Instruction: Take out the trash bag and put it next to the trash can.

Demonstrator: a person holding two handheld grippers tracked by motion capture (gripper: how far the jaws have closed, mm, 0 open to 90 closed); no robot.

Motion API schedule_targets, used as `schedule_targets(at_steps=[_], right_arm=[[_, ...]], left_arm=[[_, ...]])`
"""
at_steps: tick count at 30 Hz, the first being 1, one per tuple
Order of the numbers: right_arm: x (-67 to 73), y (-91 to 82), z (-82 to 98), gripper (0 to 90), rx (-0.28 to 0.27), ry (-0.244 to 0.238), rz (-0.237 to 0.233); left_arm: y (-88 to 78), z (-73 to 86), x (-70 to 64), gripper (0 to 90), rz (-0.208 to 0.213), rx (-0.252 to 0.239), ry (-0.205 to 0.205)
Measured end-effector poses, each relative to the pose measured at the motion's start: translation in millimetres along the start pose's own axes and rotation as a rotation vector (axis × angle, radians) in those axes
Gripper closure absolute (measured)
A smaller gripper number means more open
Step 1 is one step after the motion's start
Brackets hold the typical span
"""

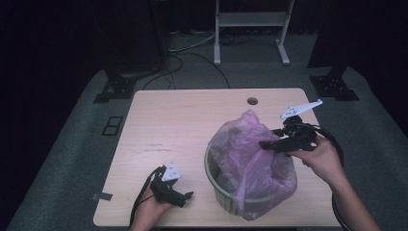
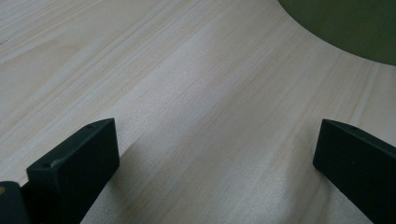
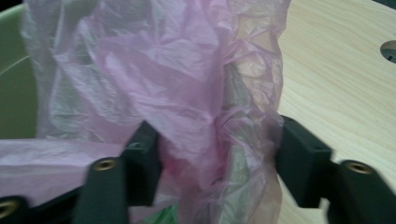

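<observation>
Your right gripper [image 1: 267, 144] is up at the bin's [image 1: 226, 196] rim, jaws apart w/ a fold of the pink bag [image 1: 250, 159] bunched between them. In the right gripper view the plastic [image 3: 187, 93] sits between both jaws, gripper [image 3: 217, 158] not clamped tight, green bin wall [image 3: 16, 79] off to its left. Your left gripper [image 1: 185, 196] rests low on the tabletop [image 1: 168, 125], released, jaws wide, nothing between them; bin just beyond it. Left gripper view: bare wood [image 2: 196, 116] ahead, bin's green curve [image 2: 345, 23] at the far corner.
</observation>
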State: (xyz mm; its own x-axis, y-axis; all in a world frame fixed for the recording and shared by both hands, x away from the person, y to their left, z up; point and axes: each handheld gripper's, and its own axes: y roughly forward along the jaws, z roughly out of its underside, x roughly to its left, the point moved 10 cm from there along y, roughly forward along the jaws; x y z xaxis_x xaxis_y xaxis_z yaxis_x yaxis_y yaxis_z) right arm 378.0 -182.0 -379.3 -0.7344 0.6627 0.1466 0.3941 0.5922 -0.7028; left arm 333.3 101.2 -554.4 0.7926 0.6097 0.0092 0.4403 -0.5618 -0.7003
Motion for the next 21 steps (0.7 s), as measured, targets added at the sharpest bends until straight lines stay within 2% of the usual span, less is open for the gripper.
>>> schedule_targets(at_steps=[5, 11, 18, 21], right_arm=[[0.4, -3.1, -0.9, 56.9, -0.007, -0.007, 0.011], [0.0, -6.3, -1.2, 64.1, -0.008, -0.014, 0.03], [-2.3, -17.5, -5.9, 68.8, -0.043, -0.005, 0.032], [-3.8, -22.8, -8.2, 74.5, -0.054, -0.013, 0.05]], left_arm=[[0.0, 0.0, 0.0, 0.0, 0.0, 0.0, 0.0], [0.0, 0.0, 0.0, 0.0, 0.0, 0.0, 0.0], [0.0, 0.0, 0.0, 0.0, -0.001, 0.0, 0.0], [0.0, 0.0, 0.0, 0.0, -0.001, 0.0, 0.0]])
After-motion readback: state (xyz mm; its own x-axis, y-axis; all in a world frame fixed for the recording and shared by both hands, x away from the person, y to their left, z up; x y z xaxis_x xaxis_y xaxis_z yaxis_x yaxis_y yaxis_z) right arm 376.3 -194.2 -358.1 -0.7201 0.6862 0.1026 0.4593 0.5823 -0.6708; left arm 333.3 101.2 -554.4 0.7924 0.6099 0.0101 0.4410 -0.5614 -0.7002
